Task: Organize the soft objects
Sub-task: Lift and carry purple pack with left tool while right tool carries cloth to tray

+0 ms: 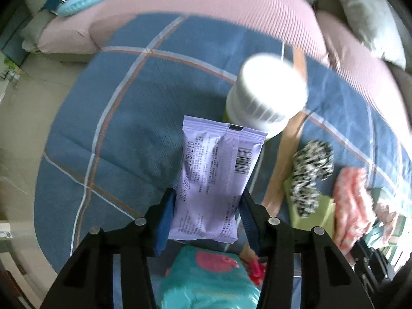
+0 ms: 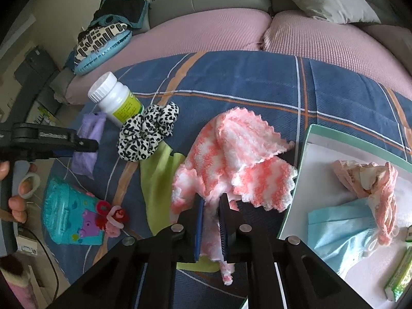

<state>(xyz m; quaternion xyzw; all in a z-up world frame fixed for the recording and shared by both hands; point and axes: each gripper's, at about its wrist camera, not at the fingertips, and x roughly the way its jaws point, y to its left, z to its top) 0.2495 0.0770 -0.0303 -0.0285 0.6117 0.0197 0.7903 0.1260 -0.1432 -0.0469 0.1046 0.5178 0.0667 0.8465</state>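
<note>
On the blue checked blanket [image 1: 144,118], seen from the left wrist camera, the left gripper [image 1: 208,203] holds a lilac packet [image 1: 213,180] between its two blue pads; the jaws stand partly apart and press on both long sides of the packet, which hangs lifted above the blanket. Behind it stands a white bottle [image 1: 267,95] with a ribbed cap. To the right lies a leopard scrunchie [image 1: 309,175] on a green cloth [image 1: 316,216], and next to it a pink-and-white towel [image 1: 352,200]. Below the packet is a turquoise pouch [image 1: 206,280].

Over the same blanket, in the right wrist camera, the right gripper [image 2: 210,229] is almost fully closed and pinches a fold of the pink-and-white towel [image 2: 237,154], whose bulk lies crumpled in front of the fingers. At the right a white tray [image 2: 324,154] with a green rim holds a pale blue face mask [image 2: 342,229] and a pink crochet piece [image 2: 370,180]. At the left, the left gripper [image 2: 85,145] grips the lilac packet [image 2: 87,139] near the bottle [image 2: 116,97] and scrunchie [image 2: 148,131]. A hand [image 2: 18,198] holds its handle.
</note>
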